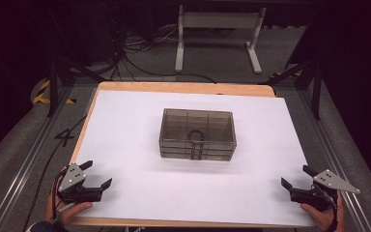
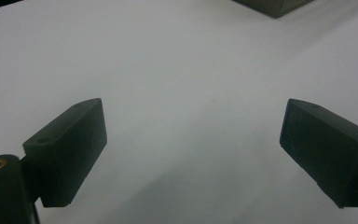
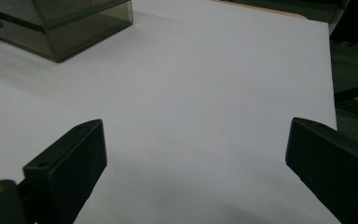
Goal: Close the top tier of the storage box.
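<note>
A smoky clear box (image 1: pixel 197 134) with a closed lid sits near the middle of the white surface (image 1: pixel 140 125), well apart from both grippers. Its top shows dividers marking off compartments, and a dark ring-shaped thing (image 1: pixel 196 135) lies inside near the front middle; what it is cannot be made out. Two small latches (image 1: pixel 197 150) show on the front wall. The left gripper (image 1: pixel 96 175) rests at the near left corner of the surface, held by a hand (image 1: pixel 67 210) coming in from the bottom edge, its fingers (image 1: pixel 107 183) spread wide apart and holding nothing. In the left gripper view the gripper (image 2: pixel 193 140) faces bare white surface, with a corner of the box (image 2: pixel 275 5) just in sight at the top edge. The right gripper (image 1: pixel 297 176) rests at the near right corner, also in a hand (image 1: pixel 324 216), its fingers (image 1: pixel 286 183) likewise wide apart and empty. In the right gripper view the gripper (image 3: pixel 196 144) points across the surface, with the box (image 3: pixel 60 25) at the upper left, far from the fingers. Past the surface, a white frame (image 1: pixel 217 36) and loose cables (image 1: pixel 140 53) lie on the grey floor.
</note>
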`<state>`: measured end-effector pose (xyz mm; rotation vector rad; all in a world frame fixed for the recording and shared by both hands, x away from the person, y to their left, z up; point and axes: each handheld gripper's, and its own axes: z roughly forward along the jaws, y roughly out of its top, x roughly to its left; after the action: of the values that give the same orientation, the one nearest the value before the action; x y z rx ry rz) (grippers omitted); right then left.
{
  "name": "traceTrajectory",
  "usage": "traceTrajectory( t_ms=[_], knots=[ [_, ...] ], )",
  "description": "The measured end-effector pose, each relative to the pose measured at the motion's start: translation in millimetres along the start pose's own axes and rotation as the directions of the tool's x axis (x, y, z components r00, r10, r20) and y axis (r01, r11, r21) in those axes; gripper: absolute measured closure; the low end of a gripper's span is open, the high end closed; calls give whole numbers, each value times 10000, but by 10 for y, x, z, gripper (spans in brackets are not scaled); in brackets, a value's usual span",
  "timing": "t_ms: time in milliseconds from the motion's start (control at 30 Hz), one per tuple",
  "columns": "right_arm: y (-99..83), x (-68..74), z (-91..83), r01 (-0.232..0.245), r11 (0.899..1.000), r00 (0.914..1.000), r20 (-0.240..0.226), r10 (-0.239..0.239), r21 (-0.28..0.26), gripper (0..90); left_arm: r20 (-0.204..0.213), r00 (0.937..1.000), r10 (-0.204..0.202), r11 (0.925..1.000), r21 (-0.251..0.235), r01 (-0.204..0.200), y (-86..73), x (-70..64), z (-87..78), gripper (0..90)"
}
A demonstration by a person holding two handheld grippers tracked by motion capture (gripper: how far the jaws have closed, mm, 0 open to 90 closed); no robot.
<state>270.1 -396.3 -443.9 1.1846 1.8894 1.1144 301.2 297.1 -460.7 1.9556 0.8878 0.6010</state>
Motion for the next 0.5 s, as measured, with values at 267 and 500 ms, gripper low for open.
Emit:
traceTrajectory(
  t_ms=[267,500],
  knots=[
    [3,8,6,94,9999,10000,-7,-94,76,61,21,10000,54,10000,5,-54,0,0,-1,80],
    [2,10,7,140,9999,9999,-92,-139,52,64,-15,10000,62,10000,77,-62,4,-3,4,79]
  ],
)
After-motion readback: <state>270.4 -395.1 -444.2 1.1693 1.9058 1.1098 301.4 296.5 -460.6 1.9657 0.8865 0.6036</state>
